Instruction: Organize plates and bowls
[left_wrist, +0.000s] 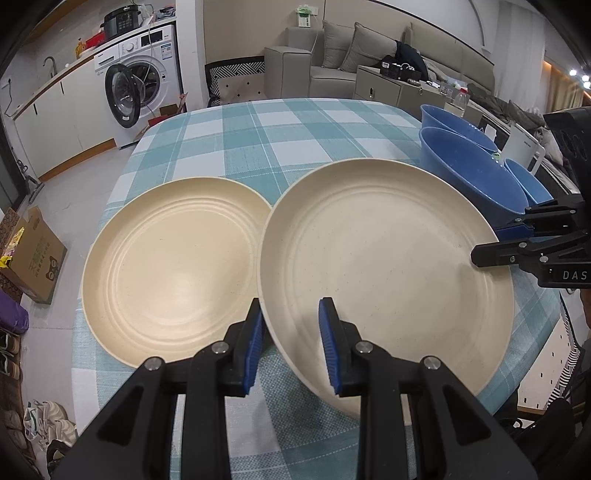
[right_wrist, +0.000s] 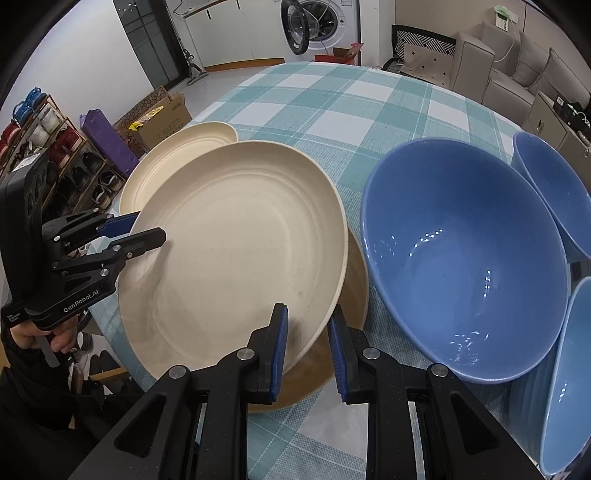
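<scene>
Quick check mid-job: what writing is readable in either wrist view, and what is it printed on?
"GenRobot.AI": on the left claw body, right wrist view.
"DAS", cut off at the frame edge: on the right claw body, left wrist view.
Cardboard box print, washing machine labels, small white label on the left claw: too blurred to read.
</scene>
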